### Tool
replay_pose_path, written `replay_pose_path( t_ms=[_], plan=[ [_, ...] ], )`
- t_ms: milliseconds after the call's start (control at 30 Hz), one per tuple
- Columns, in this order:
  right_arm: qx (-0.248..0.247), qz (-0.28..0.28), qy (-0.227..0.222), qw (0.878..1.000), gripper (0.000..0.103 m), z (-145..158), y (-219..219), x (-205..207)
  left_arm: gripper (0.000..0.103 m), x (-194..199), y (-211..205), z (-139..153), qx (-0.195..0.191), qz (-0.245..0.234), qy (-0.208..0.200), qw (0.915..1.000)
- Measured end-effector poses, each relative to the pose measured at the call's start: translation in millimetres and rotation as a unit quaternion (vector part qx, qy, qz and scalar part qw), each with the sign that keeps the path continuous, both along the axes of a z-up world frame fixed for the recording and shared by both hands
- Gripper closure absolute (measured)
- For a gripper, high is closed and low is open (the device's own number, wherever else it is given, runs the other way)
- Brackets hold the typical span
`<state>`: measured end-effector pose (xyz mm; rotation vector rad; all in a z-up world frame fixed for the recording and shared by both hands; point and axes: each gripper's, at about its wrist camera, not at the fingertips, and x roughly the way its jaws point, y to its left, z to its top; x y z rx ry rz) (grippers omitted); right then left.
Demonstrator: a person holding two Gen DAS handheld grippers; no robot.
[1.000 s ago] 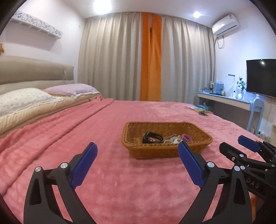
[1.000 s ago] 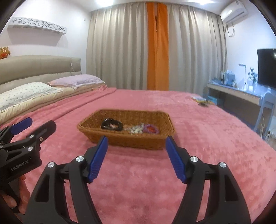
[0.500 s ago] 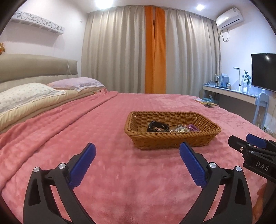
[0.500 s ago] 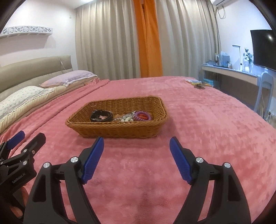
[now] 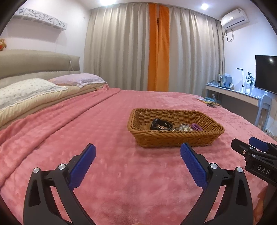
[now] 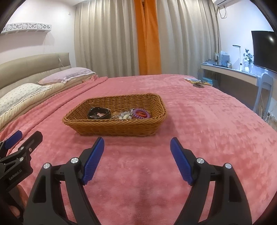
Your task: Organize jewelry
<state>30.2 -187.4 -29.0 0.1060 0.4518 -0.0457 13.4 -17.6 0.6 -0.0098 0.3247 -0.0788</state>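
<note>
Wicker basket [image 6: 121,128] on pink bedspread [image 6: 199,129], holding black watch [image 6: 99,113], purple coil hair tie [image 6: 141,113], tangled jewelry [image 6: 123,116], left gripper [image 5: 137,155] and right gripper [image 6: 137,147] spread wide, empty, short of basket

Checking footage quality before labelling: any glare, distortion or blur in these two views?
Left wrist view: strong fisheye bending, dark corners, ceiling light blown out, TV shows a glare spot. Right wrist view: same curvature, jewelry in the basket reasonably sharp, far desk bluish and soft.
</note>
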Motion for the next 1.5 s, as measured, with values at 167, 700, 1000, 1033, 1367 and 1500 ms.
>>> replay_pose_path(
  t_ms=[167,700,1000,1033,1367,1500],
  plan=[
    [0.003,0.001,0.001,1.0,0.028,-0.4,0.8,0.2,0.008,-1.0,-0.9,0.5,0.002,0.0,-0.001,1.0],
    [-0.005,0.004,-0.002,1.0,0.028,0.0,5.1,0.1,0.008,-1.3,-2.4,0.6,0.001,-0.002,0.0,1.0],
    [-0.007,0.006,-0.001,1.0,0.028,-0.4,5.5,0.4,0.008,-0.6,-2.6,0.5,0.002,-0.003,0.0,1.0],
    [-0.007,0.006,-0.001,1.0,0.028,-0.5,5.8,0.4,0.008,-0.5,-2.6,0.6,0.002,-0.003,0.0,1.0],
    [-0.006,0.007,0.0,1.0,0.028,-0.7,6.0,1.1,0.008,-1.2,-4.3,-0.7,0.003,-0.003,0.0,1.0],
    [-0.007,0.007,0.0,1.0,0.028,-0.8,6.4,1.1,0.008,-0.5,-3.9,-0.7,0.003,-0.005,0.002,1.0]
  ],
)
